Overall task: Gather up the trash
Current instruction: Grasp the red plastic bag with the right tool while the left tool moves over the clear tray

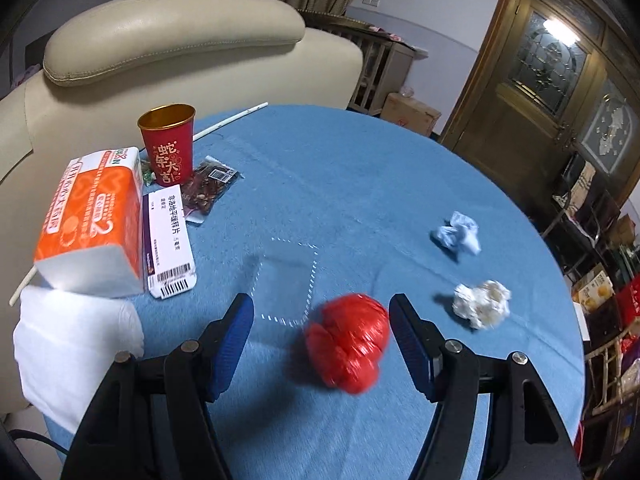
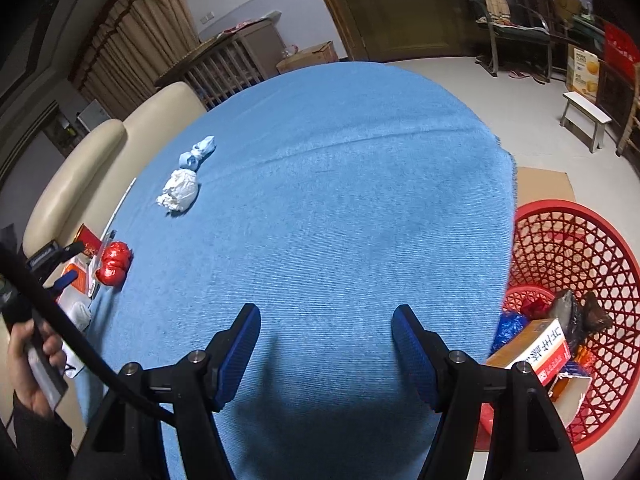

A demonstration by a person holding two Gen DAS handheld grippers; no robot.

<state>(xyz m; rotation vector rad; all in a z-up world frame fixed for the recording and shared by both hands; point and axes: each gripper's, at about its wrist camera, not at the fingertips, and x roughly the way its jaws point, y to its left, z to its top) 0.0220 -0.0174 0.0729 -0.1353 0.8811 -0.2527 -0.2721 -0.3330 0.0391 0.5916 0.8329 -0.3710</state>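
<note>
A crumpled red plastic ball [image 1: 348, 344] lies on the blue tablecloth [image 1: 360, 184] between the fingers of my left gripper [image 1: 322, 312]. It sits close to the right finger, and the pads do not press it. The gripper is open. Farther right lie a white paper wad [image 1: 482, 304] and a blue paper wad [image 1: 458, 234]. My right gripper [image 2: 326, 316] hangs open over bare cloth with nothing between its fingers. In the right wrist view, the red ball [image 2: 114, 262], white wad [image 2: 180, 192] and blue wad [image 2: 198, 152] are at the far left.
A red cup [image 1: 170, 148], orange tissue pack [image 1: 94, 220], medicine box [image 1: 168, 240], snack wrapper [image 1: 210, 188] and white napkin [image 1: 76, 344] crowd the table's left side. A red mesh basket [image 2: 580, 240] with trash stands on the floor to the right. A cream sofa [image 1: 172, 40] is behind.
</note>
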